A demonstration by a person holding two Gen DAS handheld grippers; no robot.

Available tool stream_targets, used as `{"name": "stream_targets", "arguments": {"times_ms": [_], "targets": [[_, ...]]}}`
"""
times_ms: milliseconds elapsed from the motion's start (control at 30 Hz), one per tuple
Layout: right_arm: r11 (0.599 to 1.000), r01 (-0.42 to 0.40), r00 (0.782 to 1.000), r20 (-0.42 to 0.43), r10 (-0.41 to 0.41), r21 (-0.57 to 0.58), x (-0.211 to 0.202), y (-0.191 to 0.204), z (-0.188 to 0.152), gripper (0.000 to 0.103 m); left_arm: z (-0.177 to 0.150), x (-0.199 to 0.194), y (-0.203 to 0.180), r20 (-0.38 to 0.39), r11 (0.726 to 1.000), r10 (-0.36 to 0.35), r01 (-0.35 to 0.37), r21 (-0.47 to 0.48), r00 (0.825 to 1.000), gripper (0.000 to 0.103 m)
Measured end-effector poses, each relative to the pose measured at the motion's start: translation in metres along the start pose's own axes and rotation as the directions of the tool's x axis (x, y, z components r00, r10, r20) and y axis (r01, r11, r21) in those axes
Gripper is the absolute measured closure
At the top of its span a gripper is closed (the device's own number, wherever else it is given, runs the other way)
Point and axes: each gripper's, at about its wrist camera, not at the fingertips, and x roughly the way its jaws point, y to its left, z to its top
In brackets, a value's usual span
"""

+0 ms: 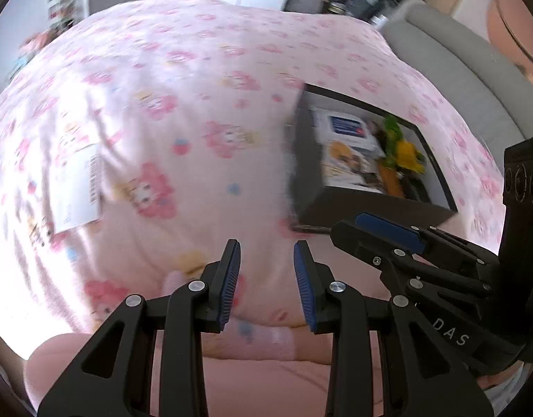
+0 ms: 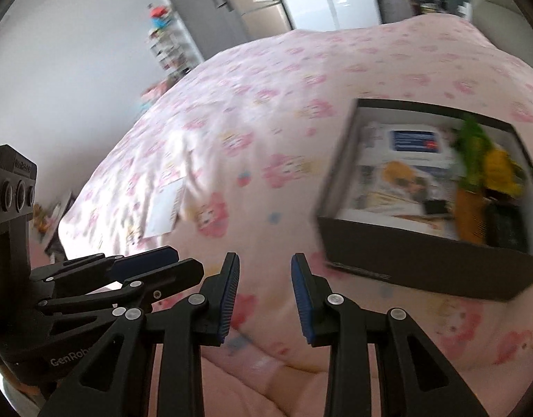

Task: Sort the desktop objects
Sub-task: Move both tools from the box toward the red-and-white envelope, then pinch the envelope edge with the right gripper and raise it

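Observation:
A black box [image 1: 367, 210] [image 2: 422, 264] sits on the pink flowered bedspread [image 1: 203, 69] [image 2: 283, 80]. Inside it lie printed cards and booklets [image 1: 349, 139] [image 2: 401, 170], a green and yellow toy [image 1: 403, 147] [image 2: 488, 160] and an orange item [image 2: 469, 215]. A white card with a barcode [image 1: 80, 191] [image 2: 164, 213] lies flat on the bedspread to the left. My left gripper [image 1: 267, 279] is open and holds nothing, near the front edge. My right gripper [image 2: 265, 288] is open and holds nothing. Each gripper shows in the other's view, the right [image 1: 388, 232] by the box and the left [image 2: 151, 264] at the left.
A grey sofa or headboard [image 1: 467, 80] runs along the right of the bed. Shelves with colourful items [image 2: 169, 45] and a grey cabinet [image 2: 203, 10] stand at the far side. Both views are motion-blurred.

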Motion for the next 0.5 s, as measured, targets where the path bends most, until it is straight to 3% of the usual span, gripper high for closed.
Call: {"name": "stream_targets", "arguments": {"times_ms": [67,167,333,433,500], "targets": [[1.000,-0.011,1.000,-0.015,0.010,-0.022,0.013,0.014,0.006,0.076,0.003,0.001,0.021,-0.004,0.998,-0.026,0.026,-0.062,1.000,0.073],[0.998,-0.027,0.999,-0.038,0.025,-0.055,0.033,0.036,0.016,0.076,0.012,0.012,0.059,-0.013,0.972,-0.116,0.110,-0.205,0.993,0.073],[0.994,-0.055,0.995,-0.084,0.047,-0.091,0.070,0.066,0.032,0.076,0.036,0.041,0.106,-0.006,0.927,-0.141,0.130,-0.351,0.990,0.071],[0.992,-0.070,0.991,-0.117,0.059,-0.101,0.094,0.081,0.041,0.076,0.052,0.057,0.147,-0.008,0.870,-0.131,0.111,-0.480,0.991,0.062],[0.991,-0.081,0.988,-0.138,0.066,-0.107,0.111,0.091,0.048,0.076,0.057,0.058,0.181,0.021,0.801,-0.048,0.051,-0.596,0.999,0.062]]}}
